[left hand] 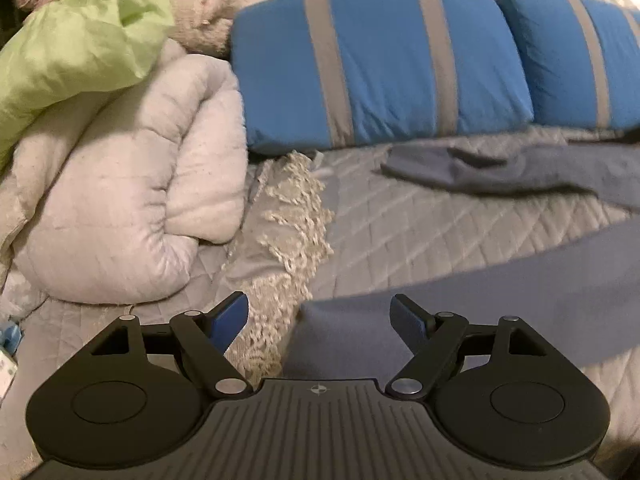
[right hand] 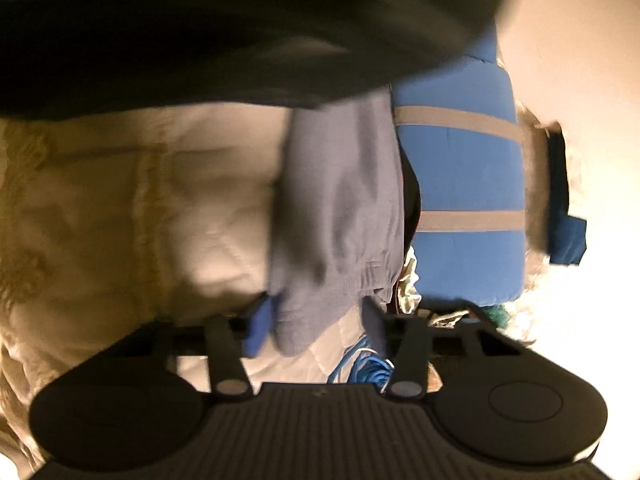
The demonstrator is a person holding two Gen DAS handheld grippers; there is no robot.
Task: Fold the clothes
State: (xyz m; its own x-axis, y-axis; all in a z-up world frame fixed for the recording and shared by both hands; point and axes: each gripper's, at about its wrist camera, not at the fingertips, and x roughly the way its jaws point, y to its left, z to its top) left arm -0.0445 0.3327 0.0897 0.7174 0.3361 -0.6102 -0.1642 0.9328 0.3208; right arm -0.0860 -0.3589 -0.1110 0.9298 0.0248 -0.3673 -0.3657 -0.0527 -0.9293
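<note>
A blue-grey garment [left hand: 500, 280] lies spread on the grey quilted bedcover [left hand: 400, 232], one sleeve [left hand: 480, 172] stretched out below the pillows. My left gripper [left hand: 318, 304] hovers open just above the garment's near corner, nothing between its fingers. In the right wrist view, which is rolled sideways and blurred, a cuffed end of the blue-grey garment [right hand: 344, 200] hangs between the fingers of my right gripper [right hand: 316, 308]. The jaws stand apart; the blue left pad [right hand: 260, 324] touches the cloth, and a gap shows beside the right finger.
Two blue pillows with grey stripes [left hand: 380, 64] line the back of the bed. A bunched white comforter [left hand: 132, 200] and a green cloth [left hand: 80, 40] pile up at left, with a fringed throw [left hand: 292, 220] beside them. A blue cable [right hand: 368, 368] lies under my right gripper.
</note>
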